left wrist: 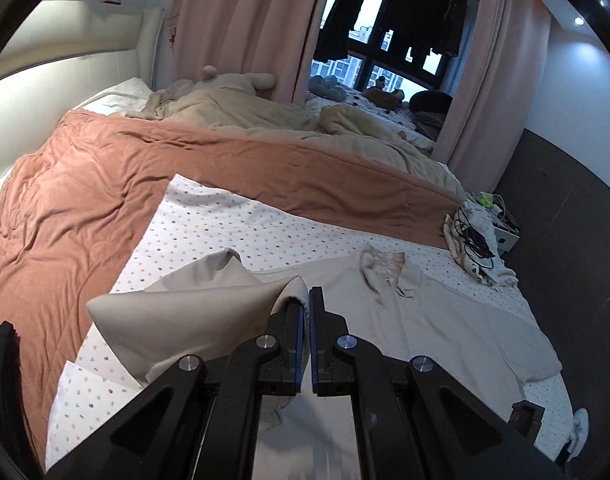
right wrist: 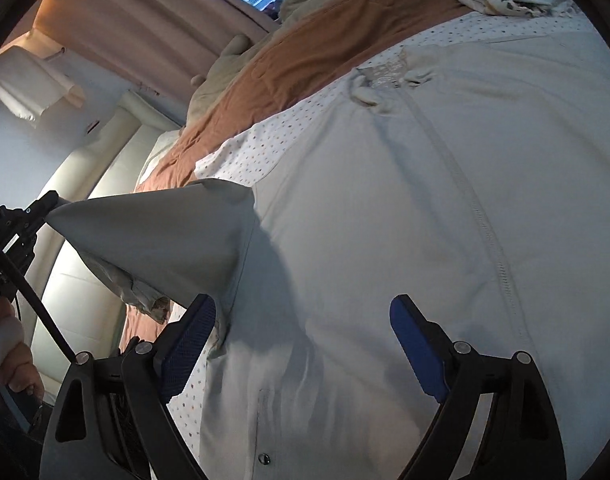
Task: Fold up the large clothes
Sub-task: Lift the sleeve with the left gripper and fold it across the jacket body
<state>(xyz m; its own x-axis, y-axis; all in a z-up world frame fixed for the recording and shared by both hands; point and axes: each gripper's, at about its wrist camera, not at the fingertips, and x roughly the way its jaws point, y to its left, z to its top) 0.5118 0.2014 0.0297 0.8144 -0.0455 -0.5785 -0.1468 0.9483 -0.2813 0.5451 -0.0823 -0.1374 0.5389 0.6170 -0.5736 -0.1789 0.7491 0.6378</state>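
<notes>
The pale beige jacket (left wrist: 445, 312) lies spread front-up on the dotted sheet (left wrist: 233, 220) of the bed, its collar (left wrist: 385, 270) toward the rust-coloured quilt (left wrist: 145, 168) and its zip running down the middle, laid flat so that its sides can be turned in. The left tongs (left wrist: 307, 300) are pressed together on a corner of the sleeve (left wrist: 209, 296), which rises off the sheet in a stretched cone on the side of the jacket away from the cable pile (left wrist: 477, 236); holding it by the tip like that seems meant to carry the sleeve over the jacket's chest for the first fold. The right tongs (right wrist: 303, 320) stand wide apart with nothing between them, poised just above the jacket's lower front beside the zip, perhaps ready to pin or smooth the cloth. From the right wrist view a hand (right wrist: 9, 348) grips the left tool's handle at the edge of the picture. The jacket's hem and the far sleeve are cut off by the tool bodies and the frame edge, and how much cloth sits inside the left tongs is hard to make out.
</notes>
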